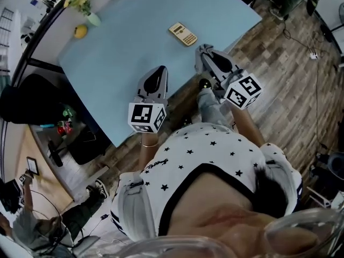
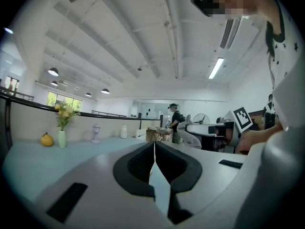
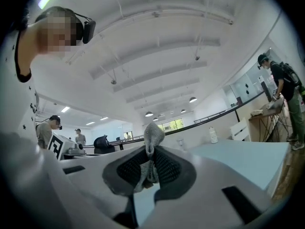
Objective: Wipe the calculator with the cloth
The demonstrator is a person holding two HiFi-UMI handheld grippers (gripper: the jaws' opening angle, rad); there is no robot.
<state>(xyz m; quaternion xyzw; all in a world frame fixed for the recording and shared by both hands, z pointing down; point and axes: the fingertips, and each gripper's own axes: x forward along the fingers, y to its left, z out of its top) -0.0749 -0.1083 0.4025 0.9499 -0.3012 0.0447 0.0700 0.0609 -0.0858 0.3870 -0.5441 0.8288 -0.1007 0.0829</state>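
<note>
Cloth (image 3: 153, 133) pinched in right tool (image 3: 152, 151), mostly hidden

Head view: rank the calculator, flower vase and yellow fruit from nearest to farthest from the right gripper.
1. Calculator, on the table just beyond the right gripper.
2 and 3. Flower vase and yellow fruit, side by side at the table's far left edge: too close to rank.

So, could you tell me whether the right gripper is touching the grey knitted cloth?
Touching. The right gripper view shows the right gripper shut on the grey knitted cloth, whose tip pokes above the jaws.
</note>
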